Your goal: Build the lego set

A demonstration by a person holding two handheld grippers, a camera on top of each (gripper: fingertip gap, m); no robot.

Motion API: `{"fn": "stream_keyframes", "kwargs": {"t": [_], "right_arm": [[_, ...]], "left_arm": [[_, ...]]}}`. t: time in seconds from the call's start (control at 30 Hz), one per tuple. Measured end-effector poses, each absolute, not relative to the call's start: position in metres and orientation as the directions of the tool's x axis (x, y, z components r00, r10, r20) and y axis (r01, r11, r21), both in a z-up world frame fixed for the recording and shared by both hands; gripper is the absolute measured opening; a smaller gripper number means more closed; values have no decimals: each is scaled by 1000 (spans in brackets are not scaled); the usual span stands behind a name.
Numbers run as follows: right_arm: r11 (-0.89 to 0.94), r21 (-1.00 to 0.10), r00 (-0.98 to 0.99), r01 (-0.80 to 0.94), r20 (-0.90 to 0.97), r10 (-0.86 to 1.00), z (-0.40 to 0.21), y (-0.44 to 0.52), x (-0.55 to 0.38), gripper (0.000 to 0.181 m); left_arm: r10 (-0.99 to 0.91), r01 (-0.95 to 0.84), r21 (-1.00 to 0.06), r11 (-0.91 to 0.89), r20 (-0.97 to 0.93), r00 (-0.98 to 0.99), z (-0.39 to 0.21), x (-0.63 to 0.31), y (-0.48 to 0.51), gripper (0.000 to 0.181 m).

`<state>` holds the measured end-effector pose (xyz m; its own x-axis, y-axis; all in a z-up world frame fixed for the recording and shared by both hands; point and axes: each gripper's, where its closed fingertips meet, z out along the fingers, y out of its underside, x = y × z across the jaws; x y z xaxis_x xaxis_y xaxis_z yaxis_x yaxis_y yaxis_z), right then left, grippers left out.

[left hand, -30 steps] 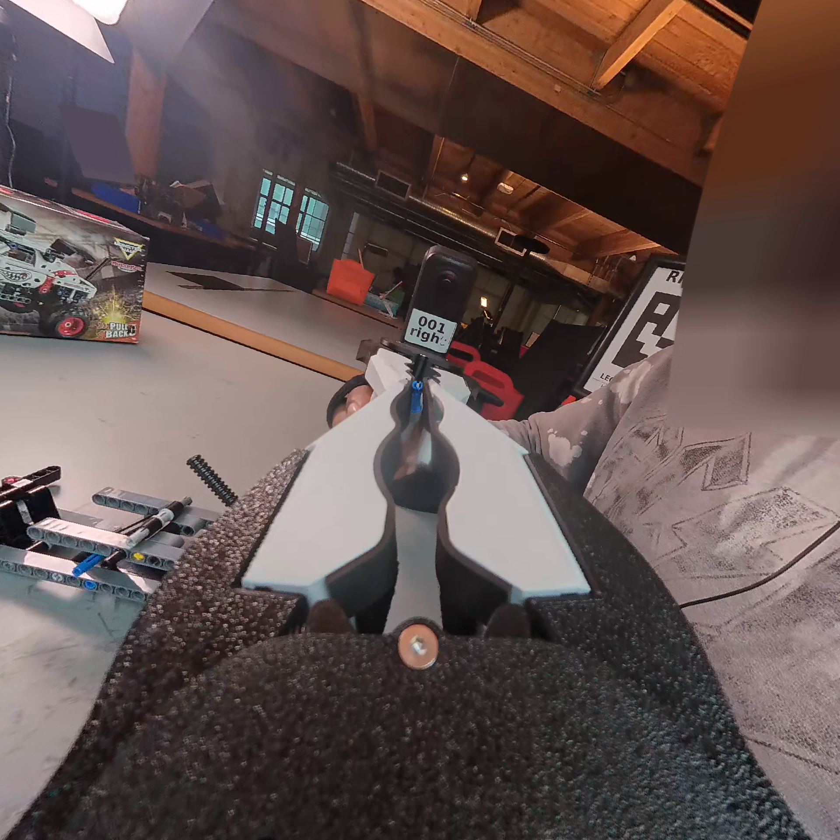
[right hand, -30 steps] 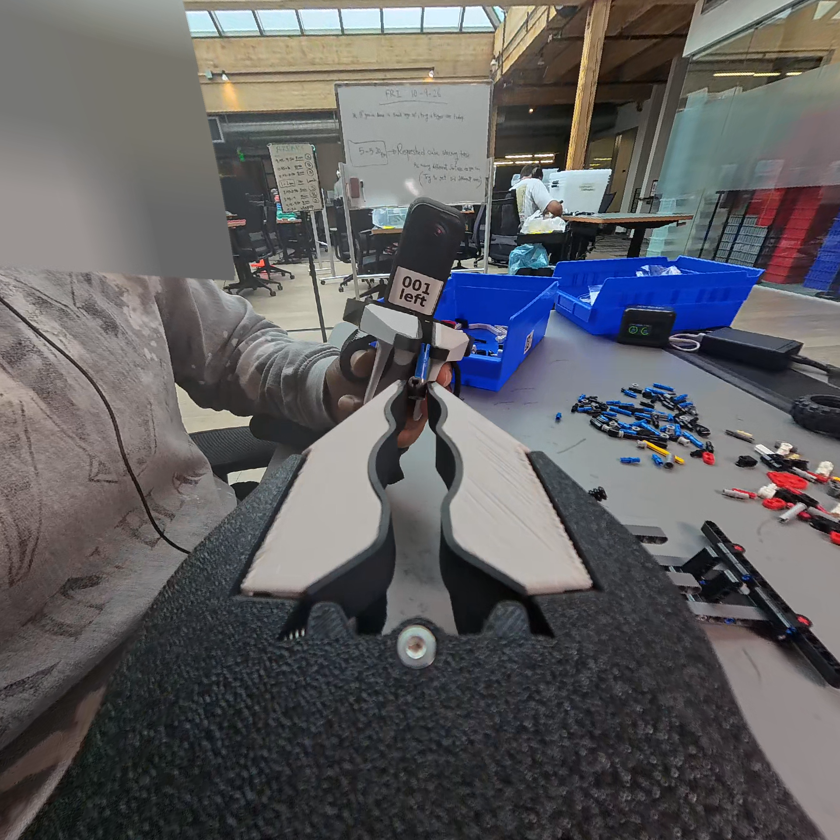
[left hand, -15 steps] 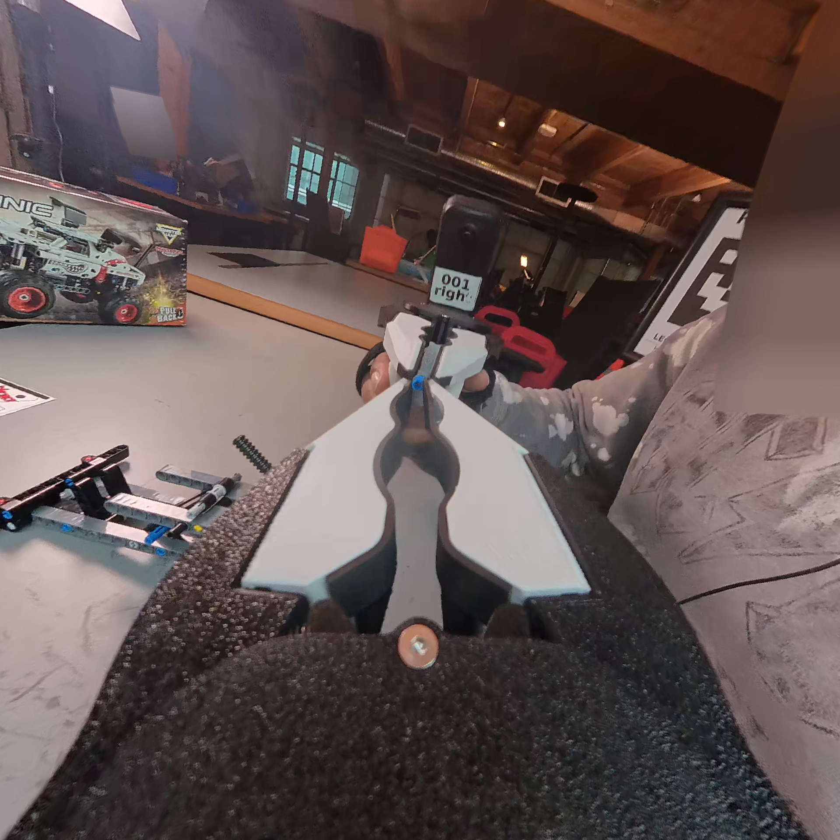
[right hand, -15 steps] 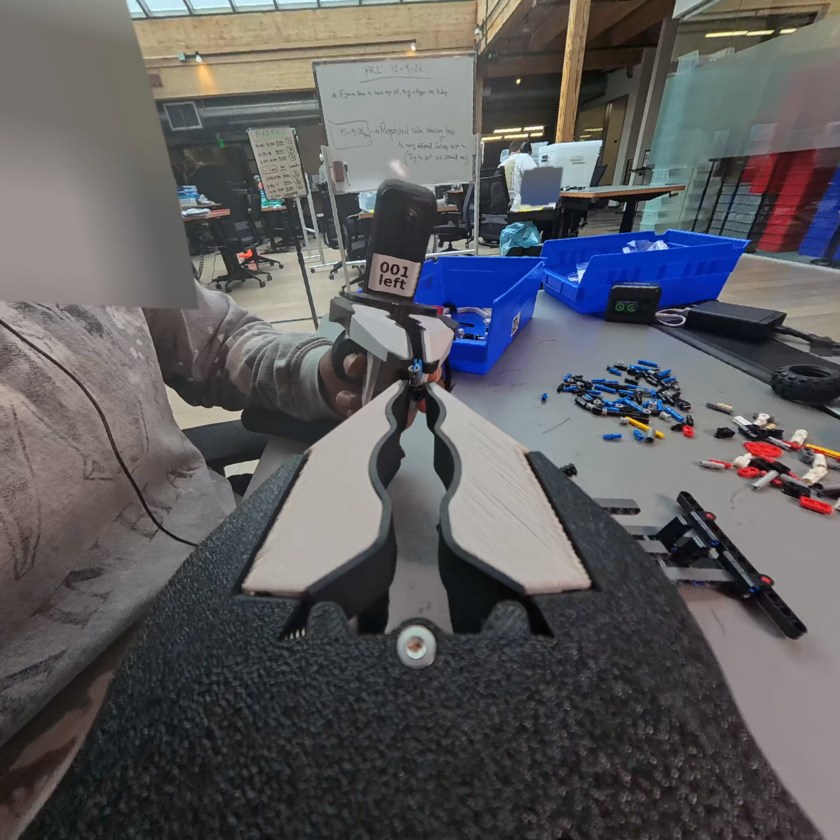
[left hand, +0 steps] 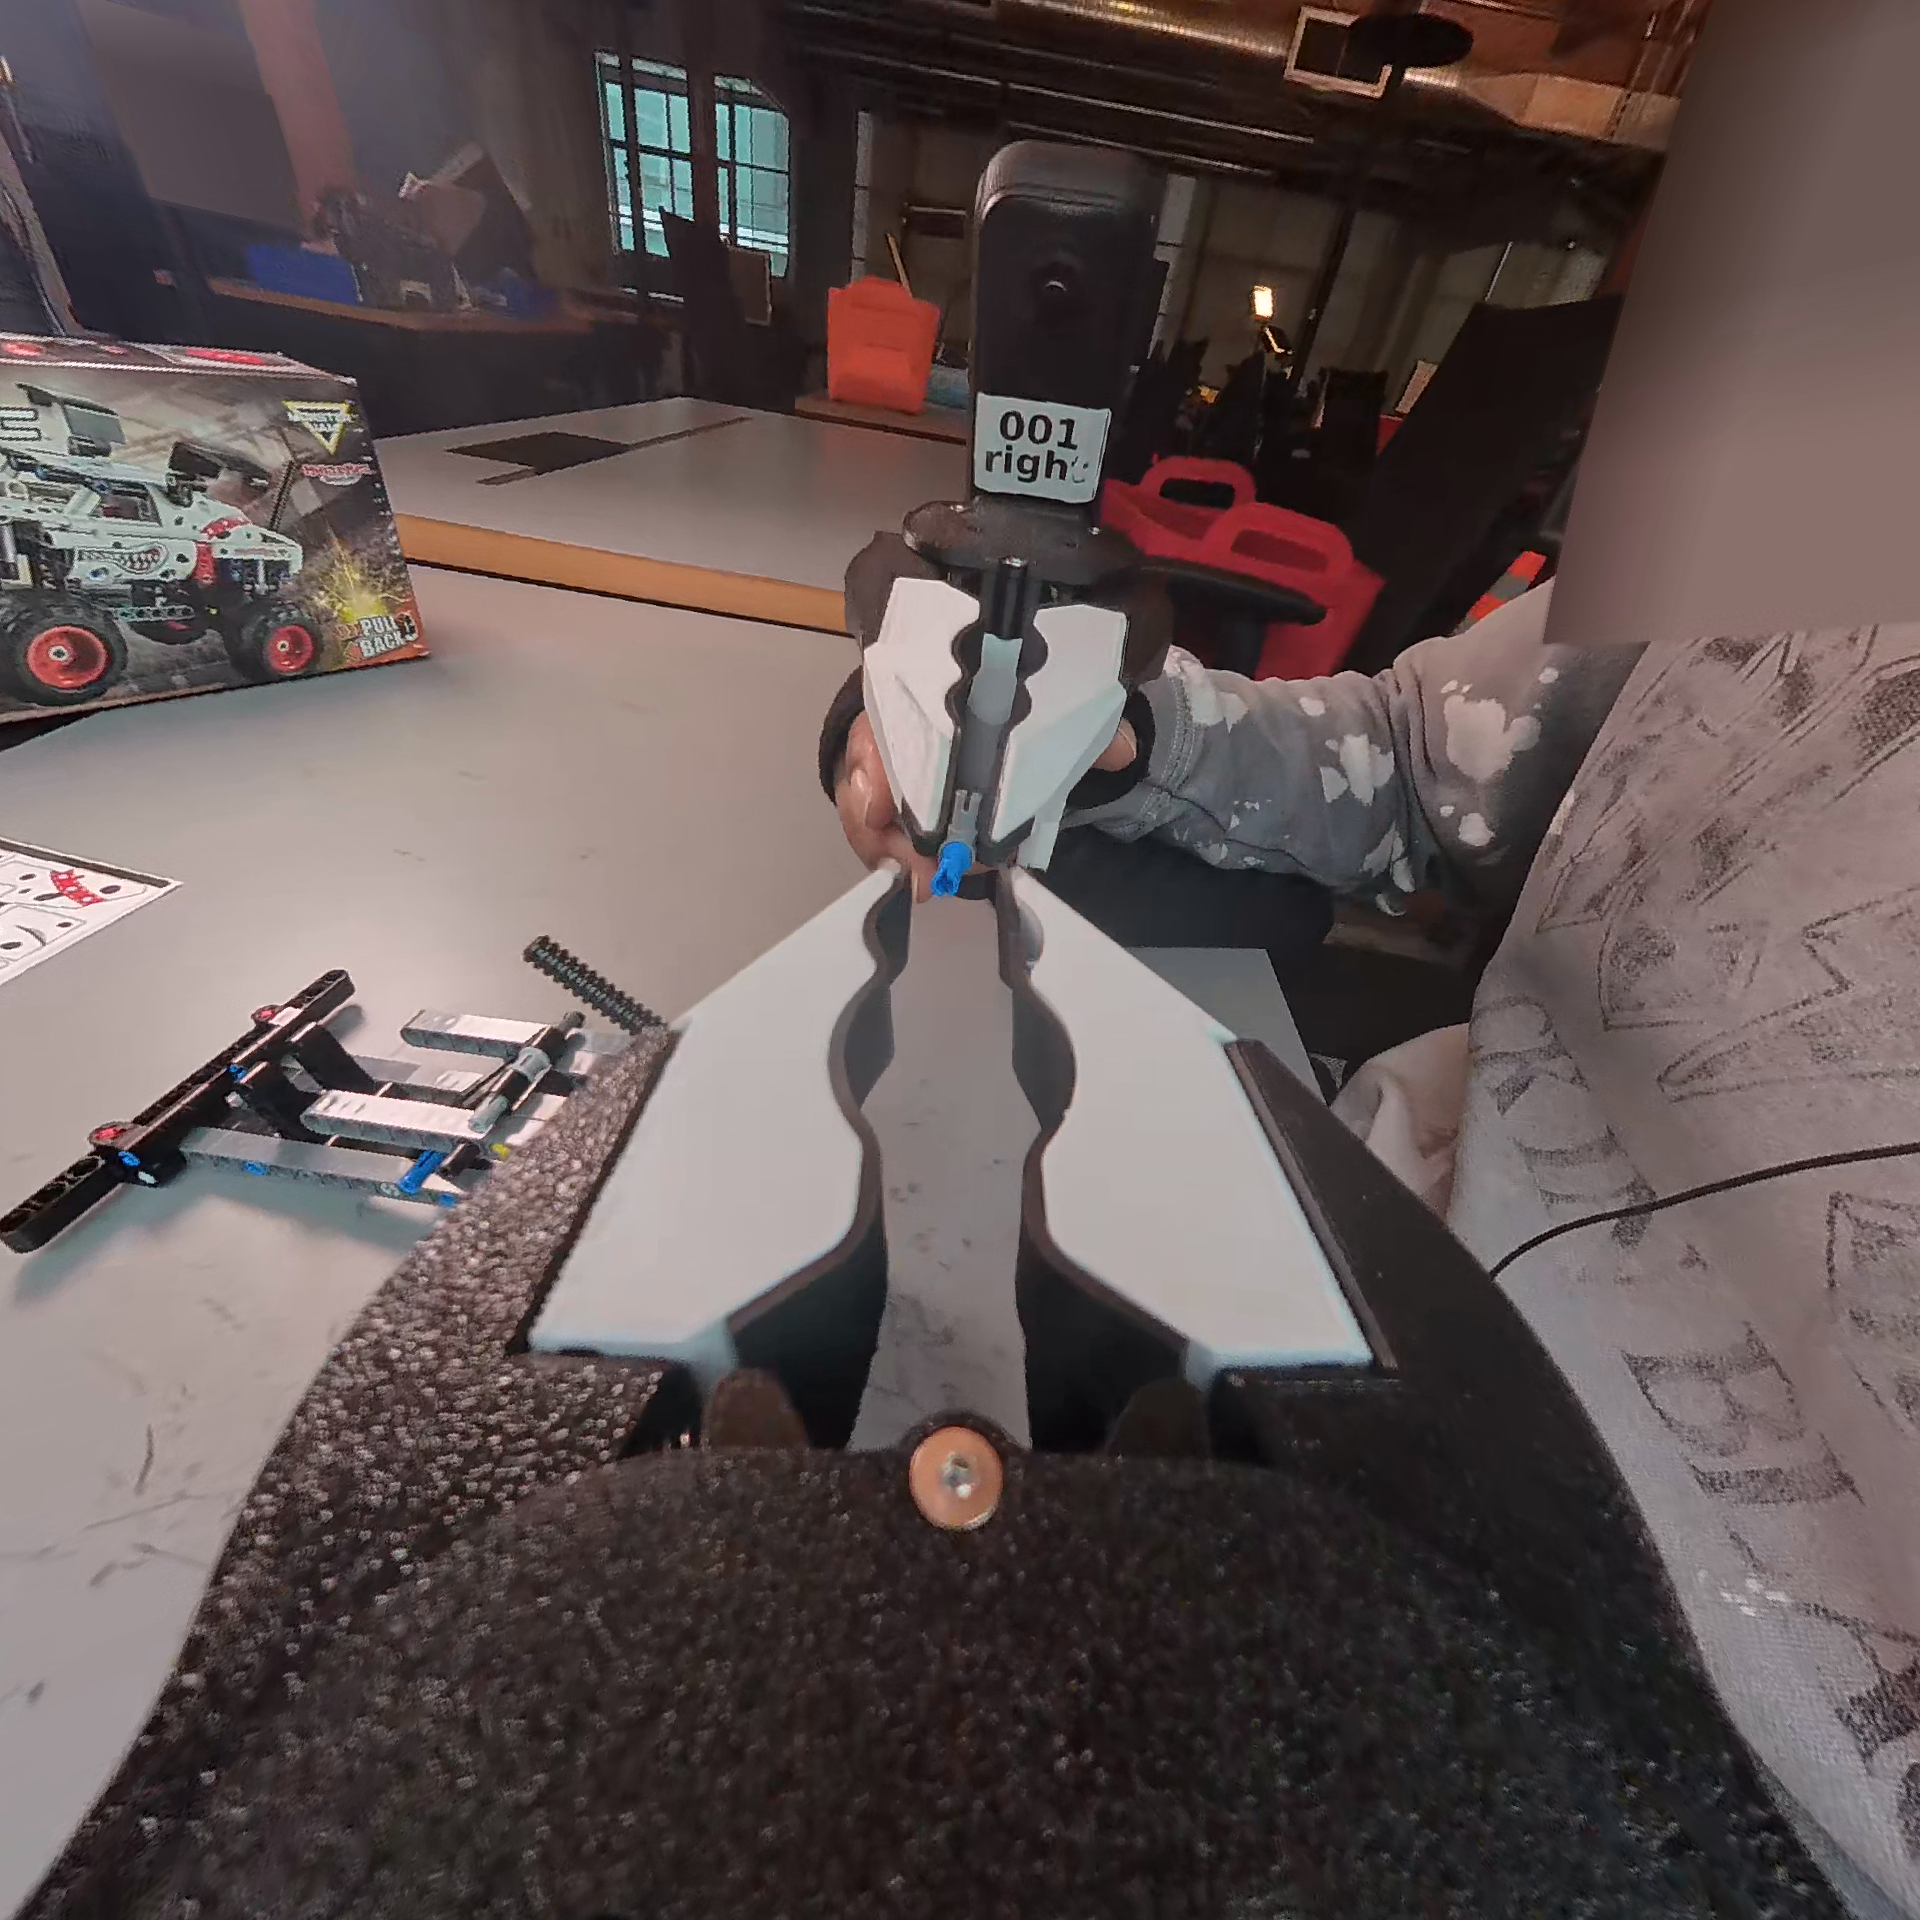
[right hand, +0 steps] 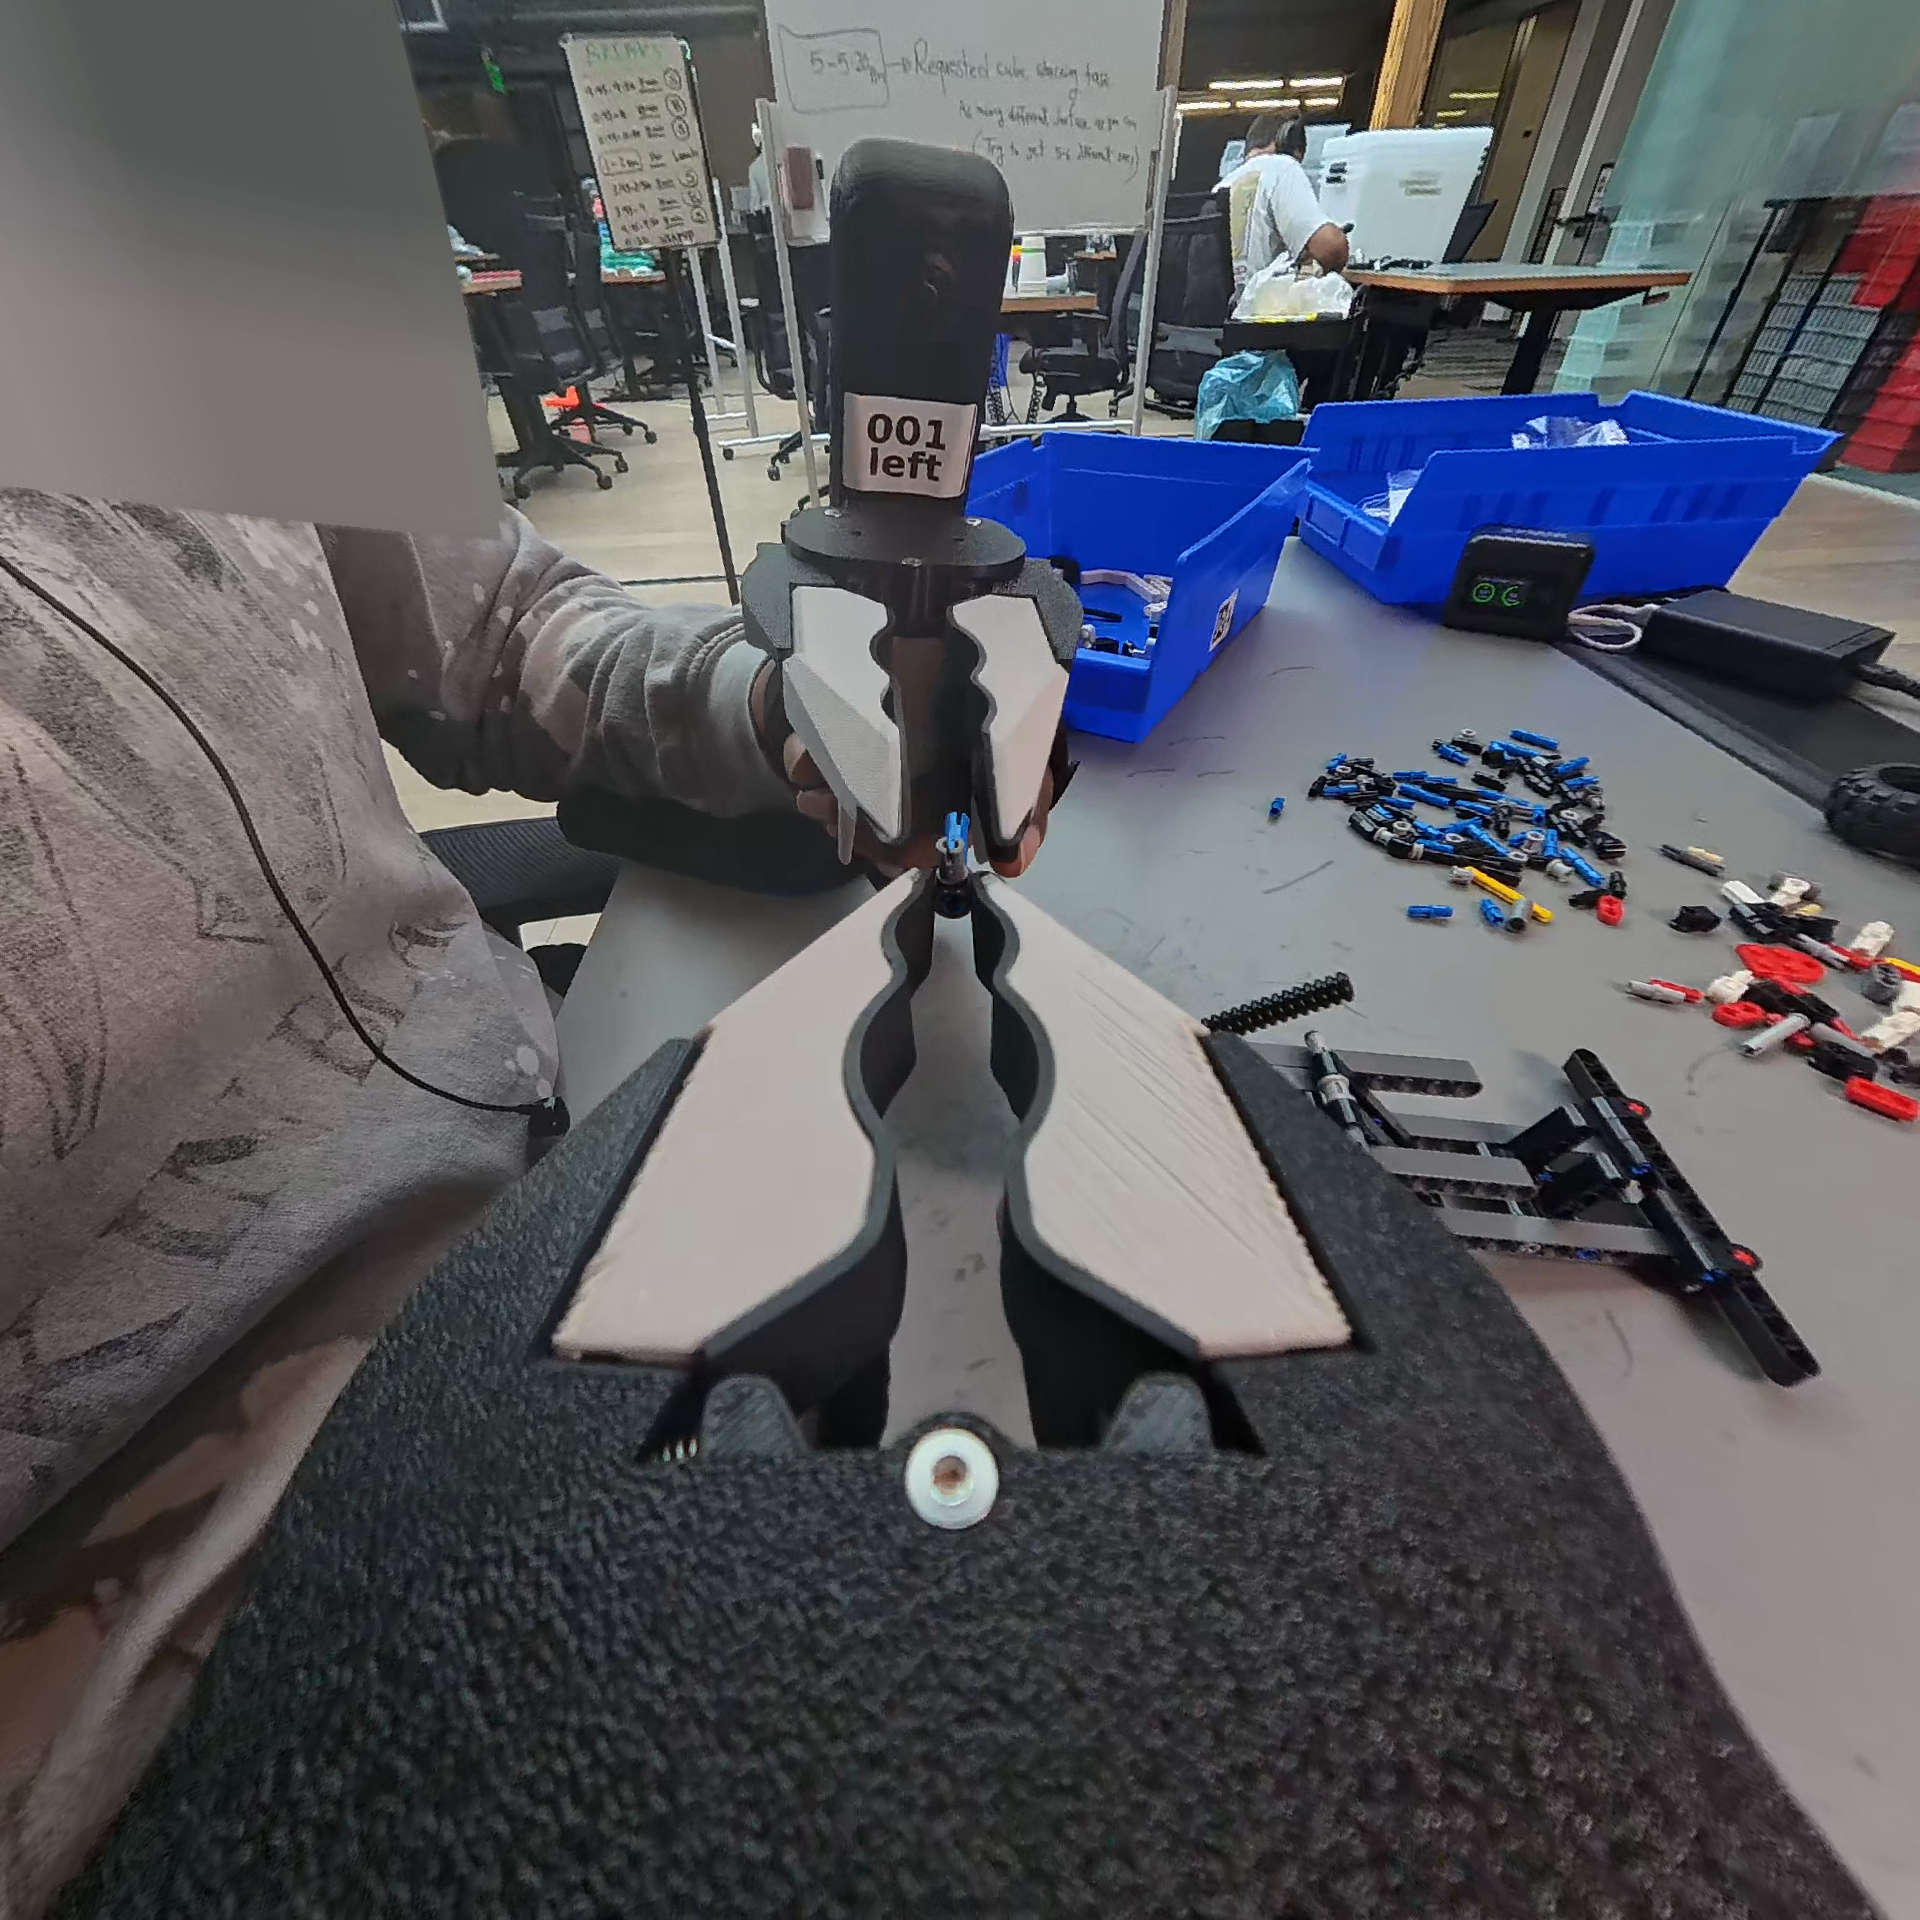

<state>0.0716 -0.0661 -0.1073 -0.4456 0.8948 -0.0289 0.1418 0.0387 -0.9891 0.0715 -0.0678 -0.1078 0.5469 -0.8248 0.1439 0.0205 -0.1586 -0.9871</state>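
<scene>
Your right tongs [left hand: 971,852] are clamped on a grey shaft tipped by a blue pin [left hand: 951,871], presented nose-to-nose to your left tongs [right hand: 940,831], which stand narrowly parted and empty. The partly built frame [right hand: 1538,1174] lies on the counter [right hand: 1195,831] alongside, presumably awaiting this piece.

matt grey table [right hand: 1299,831] w/ scuffs; glossy plastic bins [right hand: 1164,582]; rough black gripper [right hand: 951,894] housing.

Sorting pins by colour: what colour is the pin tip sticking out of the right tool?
Blue pin, clearest in the left wrist view.
</scene>
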Motion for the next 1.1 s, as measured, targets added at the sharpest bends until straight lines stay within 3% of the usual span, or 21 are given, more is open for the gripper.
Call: {"fn": "stream_keyframes", "kwargs": {"t": [0.1, 0.87, 0.93, 1.1], "right_arm": [[51, -988, -456, 145, -21, 890, -109, -69, 72, 6], [89, -993, -426, 84, 45, 904, -103, -70, 71, 7], [100, -989, -408, 111, 46, 912, -107, -64, 70, 7], [126, -966, -326, 225, 47, 944, -130, -22, 82, 6]], "left_arm": [[-831, 7, -988, -152, 131, 541, -109, 74, -70, 6], [-830, 54, -993, -107, 119, 545, -100, 75, -71, 5], [-810, 16, -994, -111, 100, 578, -105, 71, -65, 10], [-756, -115, -968, -221, 95, 648, -134, 48, -52, 40]]}}
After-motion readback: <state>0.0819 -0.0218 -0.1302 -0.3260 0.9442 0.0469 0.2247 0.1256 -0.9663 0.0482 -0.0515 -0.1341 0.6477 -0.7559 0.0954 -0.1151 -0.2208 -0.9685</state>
